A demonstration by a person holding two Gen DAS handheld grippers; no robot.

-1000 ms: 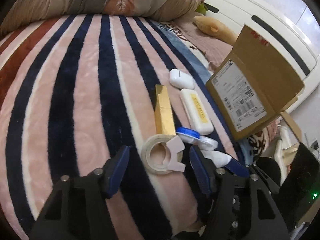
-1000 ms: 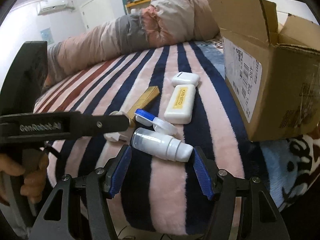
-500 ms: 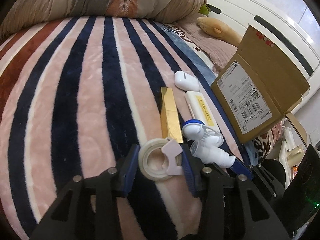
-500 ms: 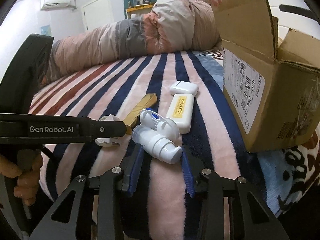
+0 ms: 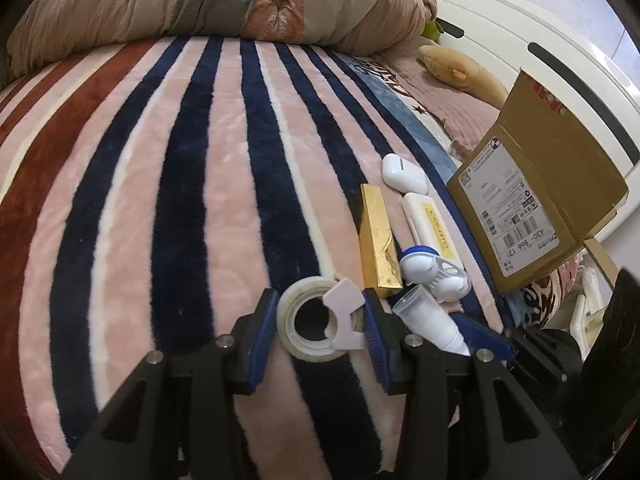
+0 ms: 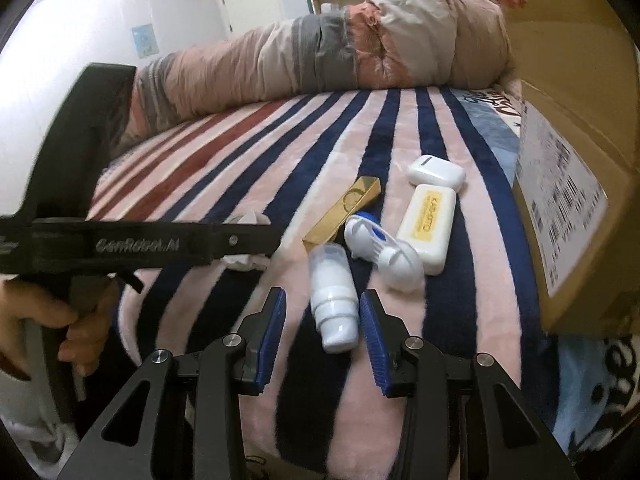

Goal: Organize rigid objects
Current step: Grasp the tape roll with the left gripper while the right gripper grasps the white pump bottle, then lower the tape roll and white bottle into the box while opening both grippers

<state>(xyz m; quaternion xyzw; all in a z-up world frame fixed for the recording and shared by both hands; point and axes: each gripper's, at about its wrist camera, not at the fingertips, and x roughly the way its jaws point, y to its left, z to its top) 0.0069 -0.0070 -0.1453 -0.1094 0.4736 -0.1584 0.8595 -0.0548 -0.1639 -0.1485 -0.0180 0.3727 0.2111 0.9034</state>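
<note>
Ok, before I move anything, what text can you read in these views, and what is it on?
"GenRobot.AI": on the side of the left gripper, motion-blurred.
"B66 131": on the shipping label of the cardboard box; the number before it looks like "430", and the rest is too small.
Yellow label on the white case: printed word, too blurred to spell.
Script on the blanket, far edge: unreadable.
</note>
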